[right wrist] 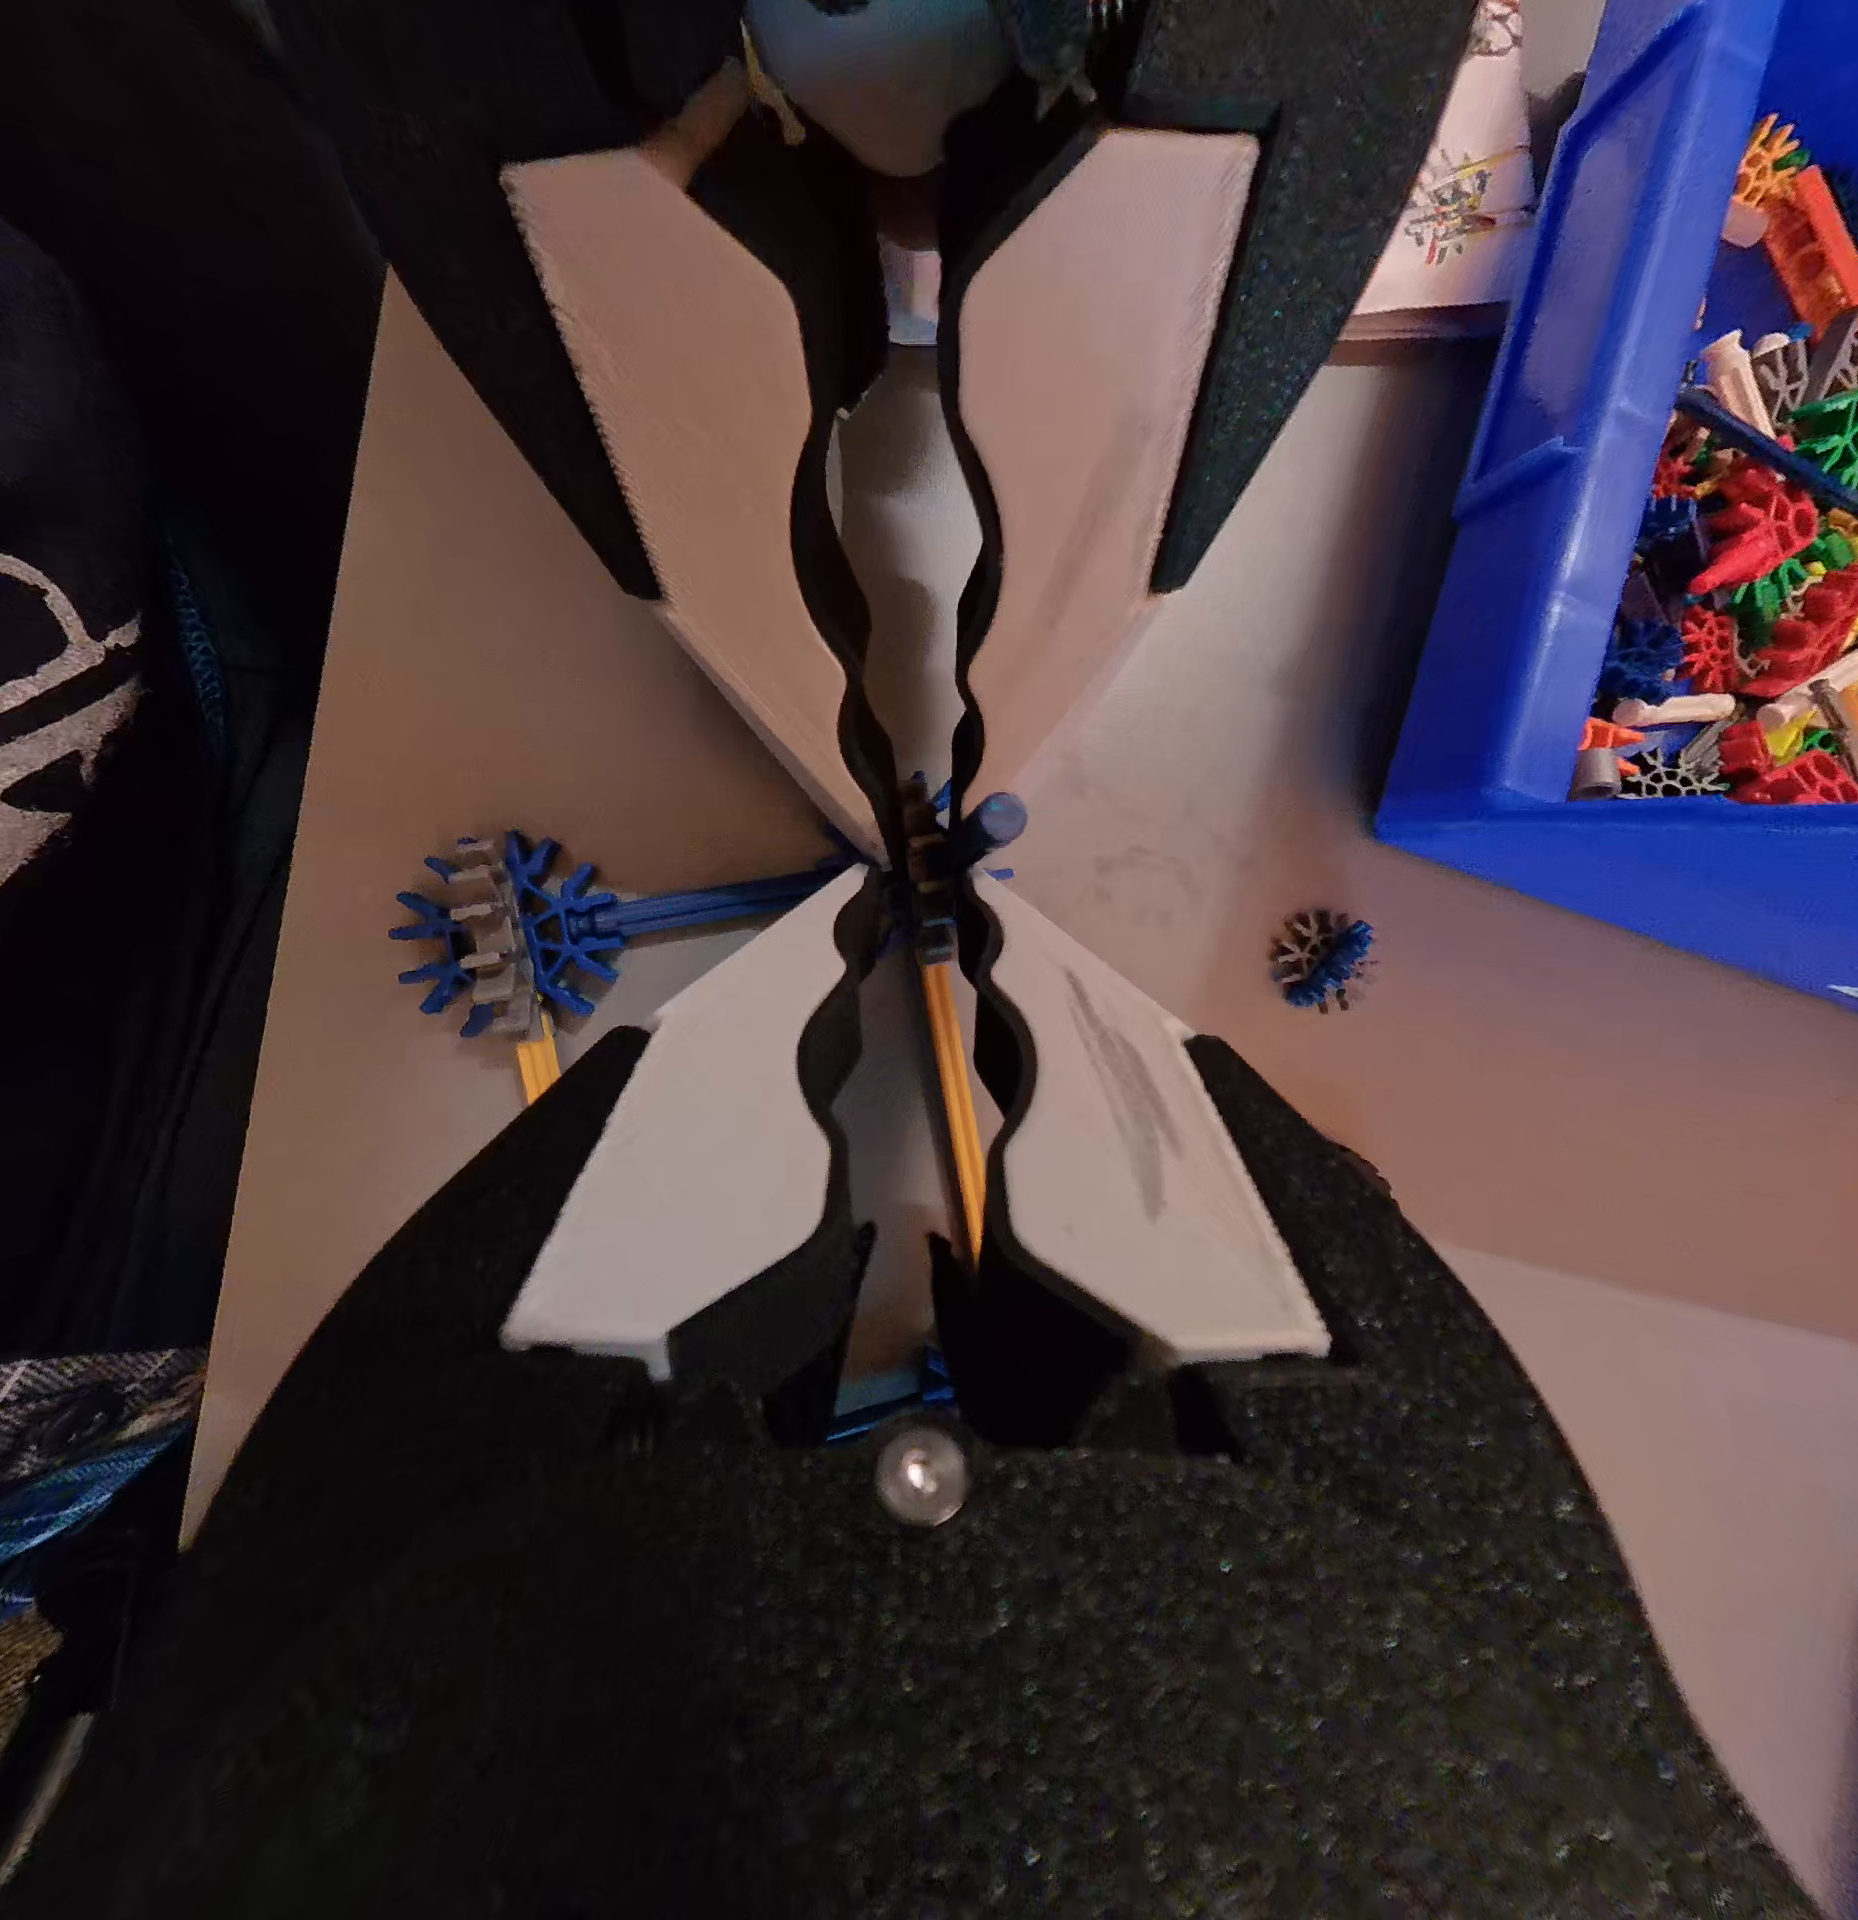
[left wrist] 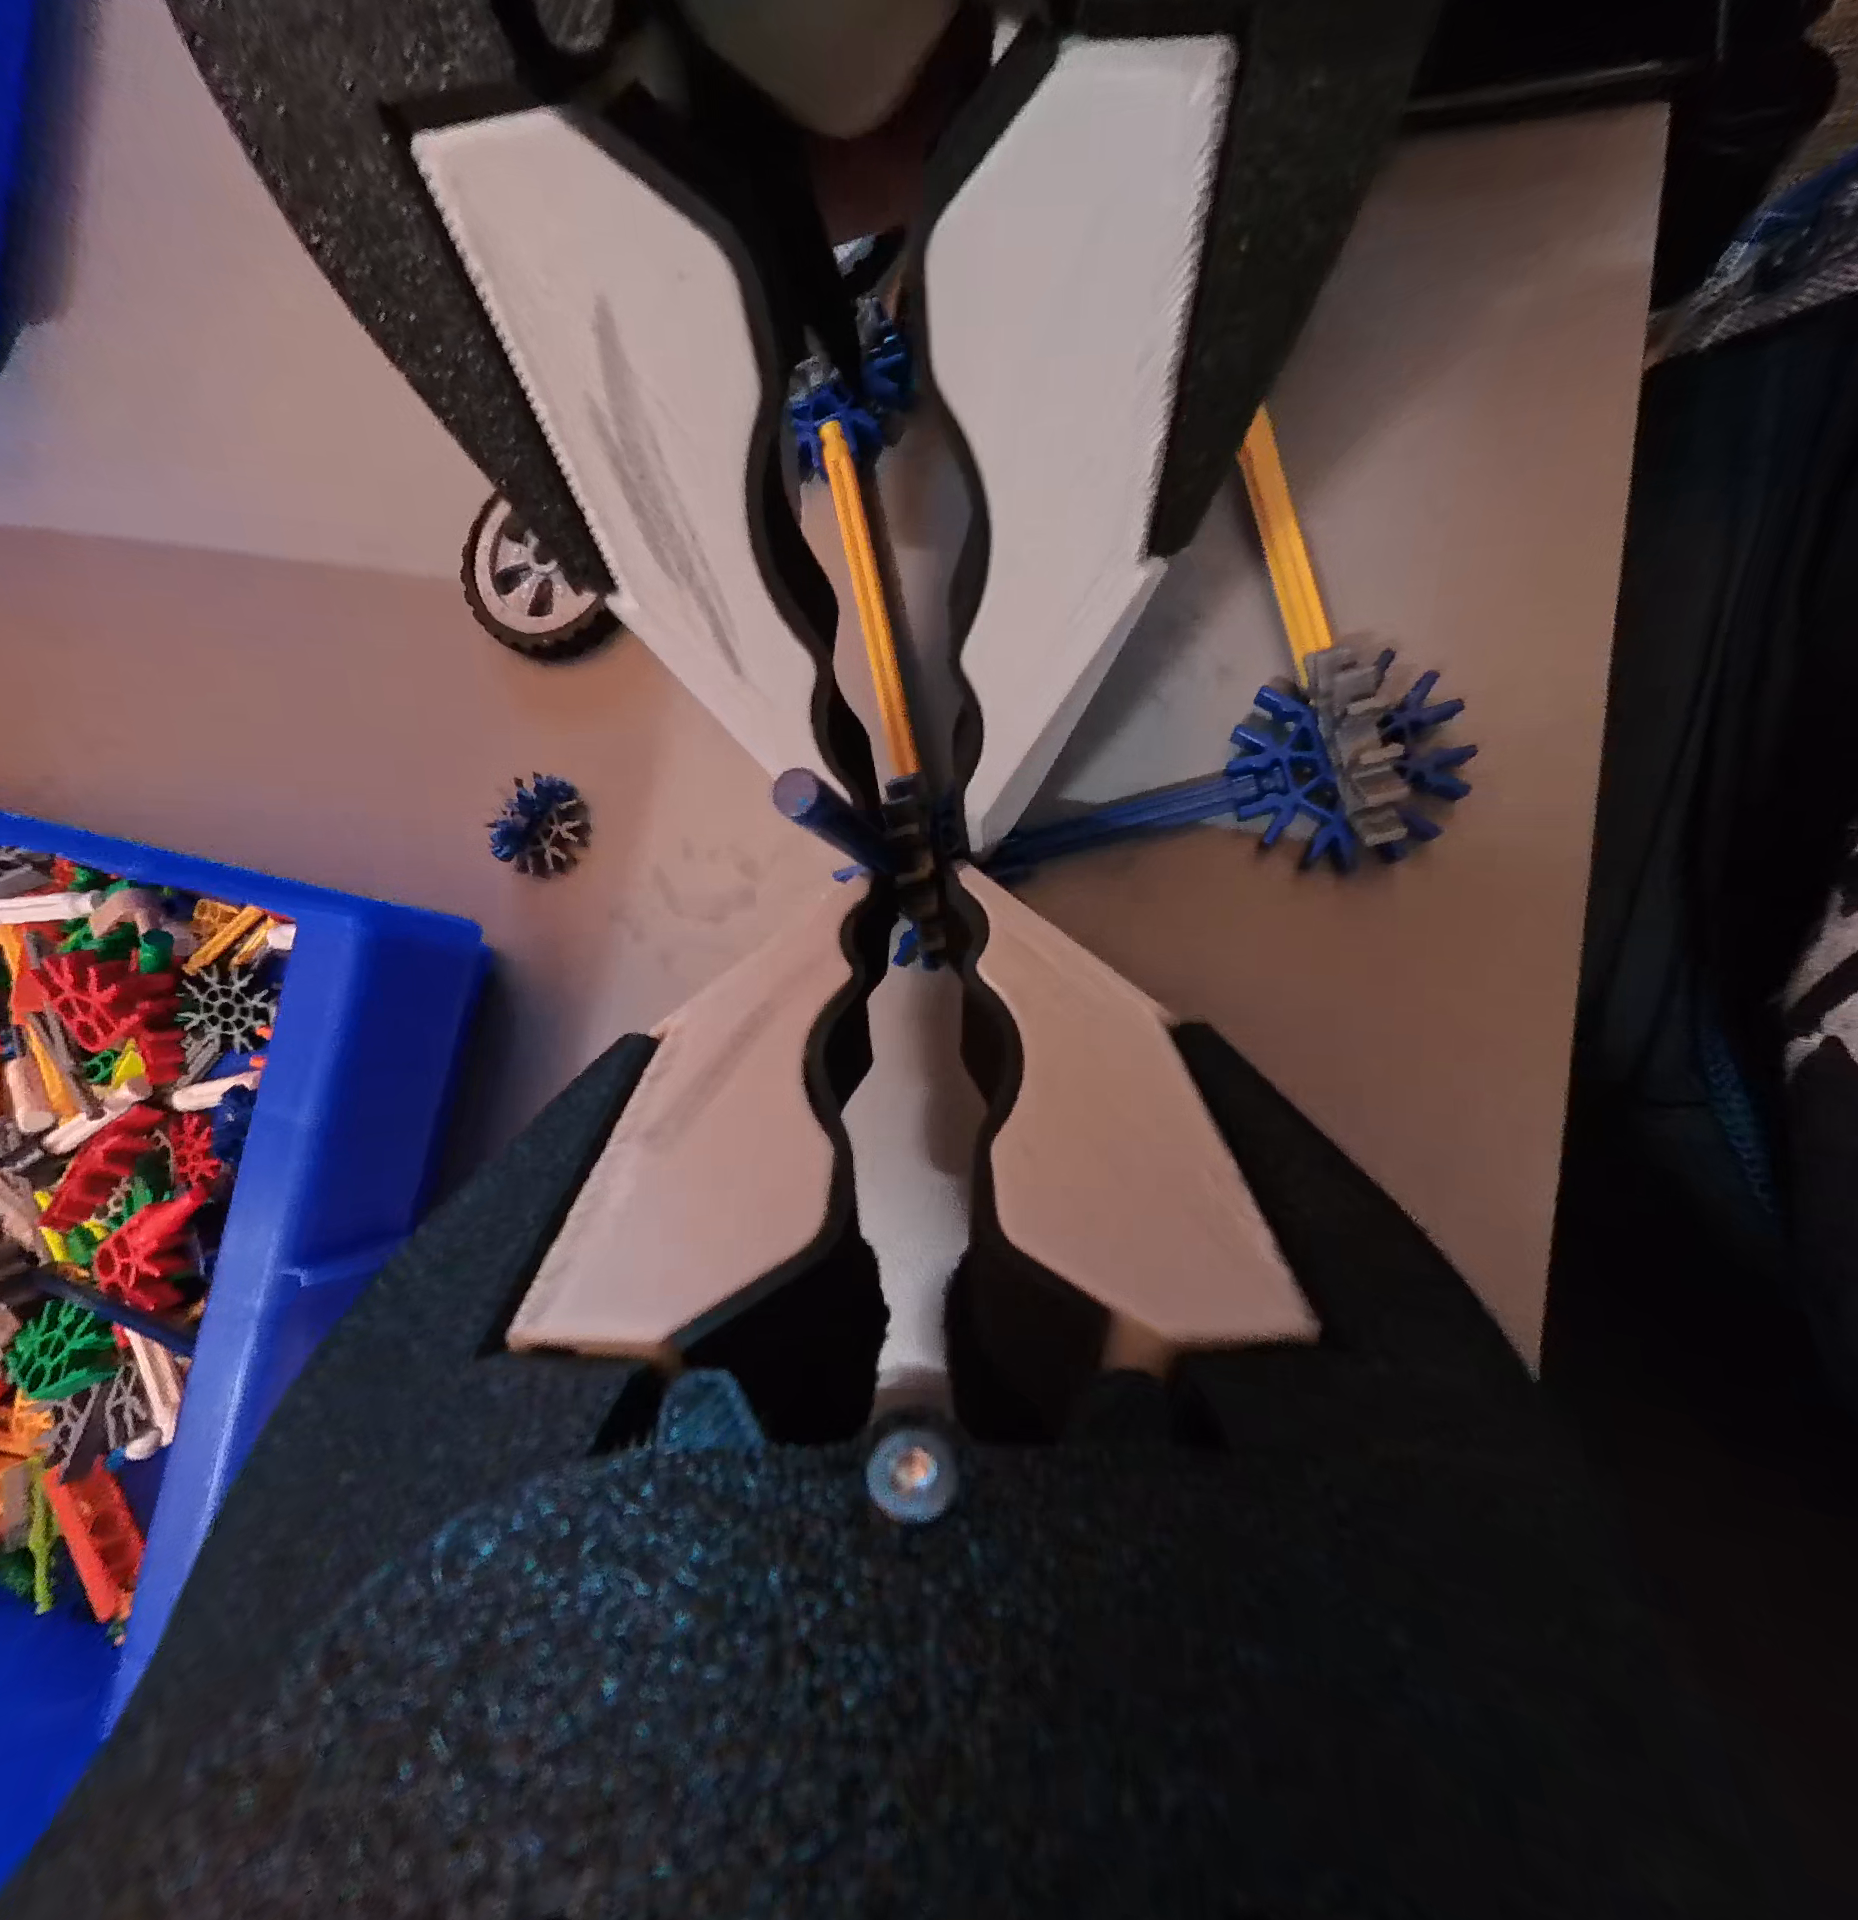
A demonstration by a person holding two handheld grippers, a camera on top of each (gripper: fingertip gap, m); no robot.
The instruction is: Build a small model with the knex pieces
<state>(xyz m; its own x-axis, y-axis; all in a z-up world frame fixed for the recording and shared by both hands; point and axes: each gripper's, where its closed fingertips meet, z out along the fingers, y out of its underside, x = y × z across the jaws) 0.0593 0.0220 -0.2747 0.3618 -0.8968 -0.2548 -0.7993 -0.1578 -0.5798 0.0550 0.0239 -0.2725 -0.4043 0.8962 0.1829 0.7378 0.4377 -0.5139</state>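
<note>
Toy frame of rods and connectors, central grey connector (left wrist: 912, 847) pinched tip to tip from opposite sides. Left gripper (left wrist: 917, 914) nearly closed on it; right gripper (right wrist: 930, 914) likewise clamped on same connector (right wrist: 930, 883). Yellow rod (left wrist: 878, 603) running up between opposing jaws. Blue rod (left wrist: 1112, 821) leading right of jaws to blue-grey connector cluster (left wrist: 1346, 769). Short blue peg (left wrist: 816, 805) jutting left. Loose connector (left wrist: 540, 826) and wheel (left wrist: 535, 587) on table (left wrist: 281, 675), left of jaws. Blue bin (left wrist: 374, 1091) of mixed pieces farther left.
</note>
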